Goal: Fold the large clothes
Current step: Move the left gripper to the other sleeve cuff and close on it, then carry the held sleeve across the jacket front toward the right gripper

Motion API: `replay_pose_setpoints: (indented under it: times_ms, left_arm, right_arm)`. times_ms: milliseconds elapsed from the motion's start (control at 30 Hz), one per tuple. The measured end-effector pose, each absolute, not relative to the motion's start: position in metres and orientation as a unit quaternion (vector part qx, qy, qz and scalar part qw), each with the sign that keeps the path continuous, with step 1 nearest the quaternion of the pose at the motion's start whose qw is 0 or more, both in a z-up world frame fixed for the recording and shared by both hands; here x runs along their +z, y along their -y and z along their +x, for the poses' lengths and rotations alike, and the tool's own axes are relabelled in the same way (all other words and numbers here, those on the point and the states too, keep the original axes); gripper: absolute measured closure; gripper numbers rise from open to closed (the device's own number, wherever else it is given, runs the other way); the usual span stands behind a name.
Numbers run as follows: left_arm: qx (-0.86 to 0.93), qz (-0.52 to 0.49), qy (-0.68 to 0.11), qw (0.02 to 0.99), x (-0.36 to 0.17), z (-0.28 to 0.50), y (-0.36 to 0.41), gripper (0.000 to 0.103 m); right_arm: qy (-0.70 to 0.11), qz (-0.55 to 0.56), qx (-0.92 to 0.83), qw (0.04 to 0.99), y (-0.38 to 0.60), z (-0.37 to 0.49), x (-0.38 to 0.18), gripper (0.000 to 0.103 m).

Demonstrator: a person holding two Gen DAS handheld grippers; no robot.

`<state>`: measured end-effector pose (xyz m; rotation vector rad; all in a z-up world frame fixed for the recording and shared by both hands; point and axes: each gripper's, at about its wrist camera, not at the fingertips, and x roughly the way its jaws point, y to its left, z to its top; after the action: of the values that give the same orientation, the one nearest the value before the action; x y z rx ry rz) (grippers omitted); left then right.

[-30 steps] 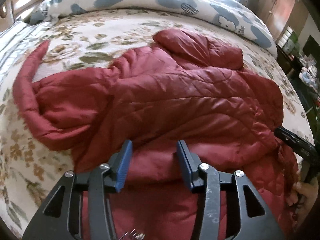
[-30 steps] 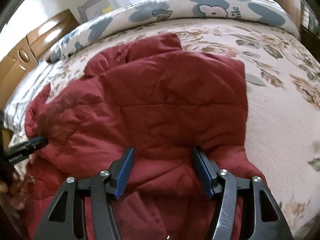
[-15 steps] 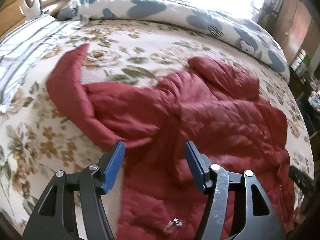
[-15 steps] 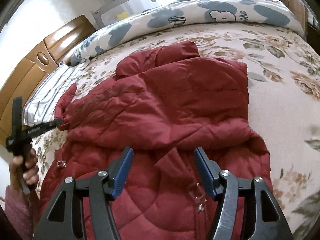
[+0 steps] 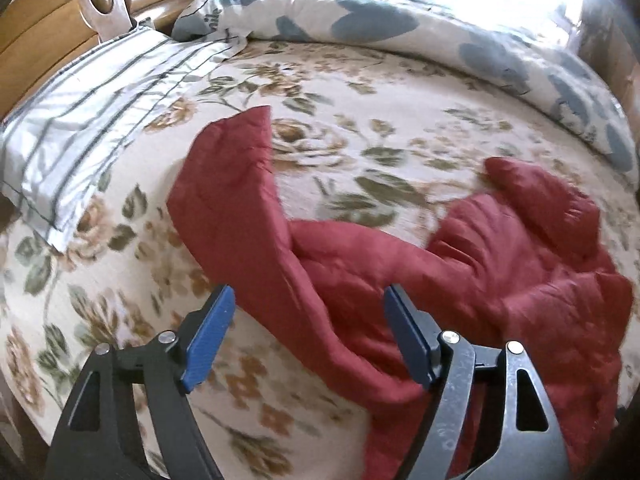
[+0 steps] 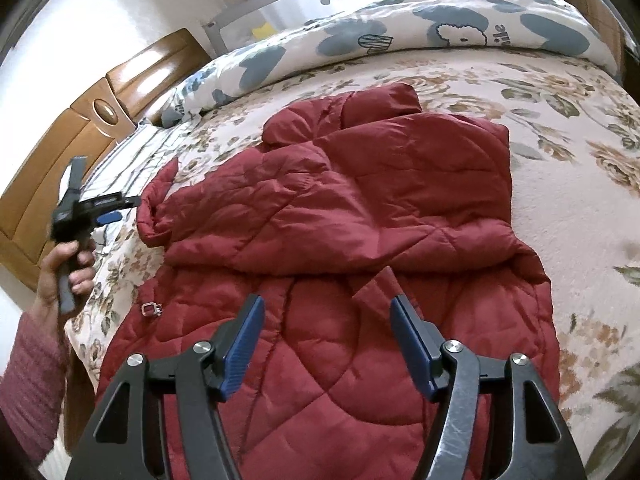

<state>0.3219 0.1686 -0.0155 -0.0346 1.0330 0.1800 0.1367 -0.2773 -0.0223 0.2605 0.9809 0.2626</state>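
Black 2-finger gripper, blue ribbed pads, silver screws, pink knit sleeve
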Motion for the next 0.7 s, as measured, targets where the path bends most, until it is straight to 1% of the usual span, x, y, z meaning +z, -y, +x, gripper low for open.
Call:
replay_pose_setpoints:
  times_ms: [200,333,400,467,500,533,567,600,633,700]
  left_arm:
    - [0.133,0.014,-0.517,0.846,-0.03,0.373,-0.188,0.026]
    - [0.168,0.051,-0.538,0.824,-0.048,0.405,-0.195,0.026]
    - [0.177,0.048,-0.554,0.812,-0.061,0.416,-0.204,0.026]
    - [0.176,0.028,-0.564,0.806,-0.071,0.421,-0.214,0.041]
    - [0.178,0.021,-0.567,0.804,-0.074,0.421,-0.218,0.061]
    - [0.176,0.012,-0.568,0.804,-0.076,0.419,-0.221,0.071]
    - [0.171,0.002,-0.565,0.807,-0.075,0.418,-0.222,0.073]
    - [0.163,-0.01,-0.555,0.815,-0.071,0.412,-0.224,0.081]
    - [0.161,-0.013,-0.55,0.82,-0.069,0.41,-0.223,0.087]
    - [0.146,-0.027,-0.534,0.832,-0.058,0.398,-0.22,0.091]
  right_arm:
    - [-0.473,0.13,0.127,0.862,0.277,0.134,-0.025,0.035]
    - [-0.475,0.135,0.122,0.861,0.28,0.131,-0.027,0.035]
    - [-0.477,0.138,0.12,0.86,0.281,0.13,-0.027,0.035]
    - [-0.478,0.14,0.12,0.858,0.282,0.128,-0.029,0.035]
    - [-0.479,0.141,0.12,0.858,0.282,0.127,-0.03,0.035]
    - [-0.481,0.141,0.119,0.857,0.282,0.126,-0.031,0.035]
    - [-0.481,0.143,0.119,0.857,0.283,0.125,-0.032,0.035]
    - [-0.482,0.144,0.118,0.856,0.283,0.125,-0.032,0.035]
    - [-0.482,0.145,0.118,0.856,0.283,0.124,-0.033,0.035]
    - [-0.481,0.148,0.118,0.856,0.283,0.123,-0.033,0.035]
